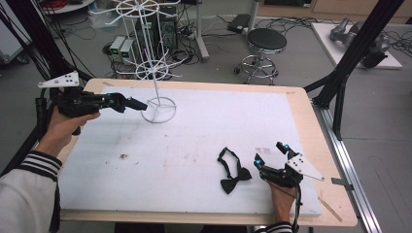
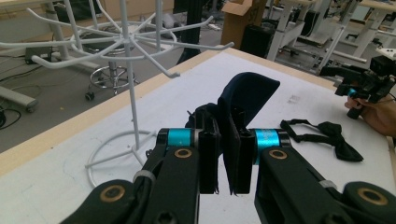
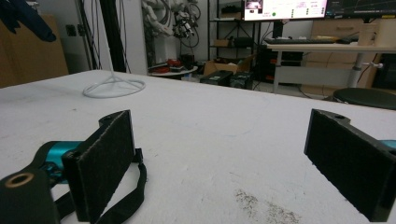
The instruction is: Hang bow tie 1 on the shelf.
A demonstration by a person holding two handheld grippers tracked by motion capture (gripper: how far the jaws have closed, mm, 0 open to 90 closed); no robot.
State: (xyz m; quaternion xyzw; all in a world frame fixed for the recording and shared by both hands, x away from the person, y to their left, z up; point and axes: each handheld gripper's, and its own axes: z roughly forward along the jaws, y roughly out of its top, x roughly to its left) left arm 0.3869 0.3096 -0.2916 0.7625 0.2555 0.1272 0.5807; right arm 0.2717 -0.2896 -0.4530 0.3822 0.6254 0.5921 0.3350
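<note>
left gripper [image 2: 224, 151]: clamped on dark navy bow tie [image 2: 247, 95], beside white wire rack [image 1: 156, 73] | right gripper [image 1: 273, 153]: jaws wide apart, nothing between them, beside black bow tie [image 1: 233, 170] on desk [image 1: 194, 141]

The left gripper [image 2: 224, 158] is black with bright teal bands behind its jaws, and pinches a dark navy cloth piece [image 2: 247, 100]. The right gripper [image 1: 272, 158] is black too, with teal spots and a pale grey plate on top. A black bow tie [image 1: 232, 171] lies on the white, faintly smudged table cover [image 1: 194, 145], which is edged by light wood. The wire rack [image 1: 156, 73] is all white. The person's sleeve [image 1: 29, 189] is white with black stripes at the cuff.
</note>
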